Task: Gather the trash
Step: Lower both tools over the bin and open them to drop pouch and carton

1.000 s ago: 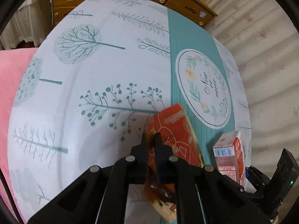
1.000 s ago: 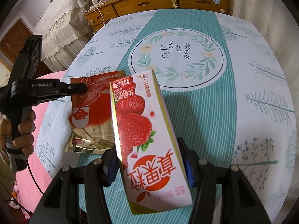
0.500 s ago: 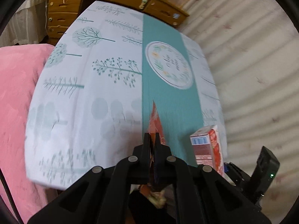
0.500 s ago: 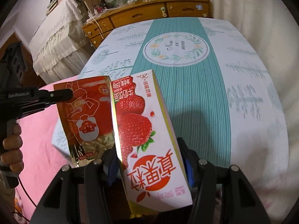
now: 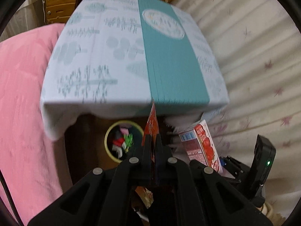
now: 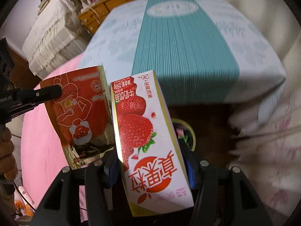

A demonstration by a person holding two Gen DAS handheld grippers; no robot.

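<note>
Trash bin (image 5: 123,140) sits below table edge (image 5: 131,104), seemingly unobstructed.

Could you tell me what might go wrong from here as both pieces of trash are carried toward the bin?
1. The left tongs pinch only one edge of the red snack wrapper; the limp foil could slip out short of the yellow-rimmed bin.
2. The bin already holds trash, so the bulky strawberry milk carton in the right tongs might bounce off.
3. Both items sit close together and could collide over the small opening.
</note>
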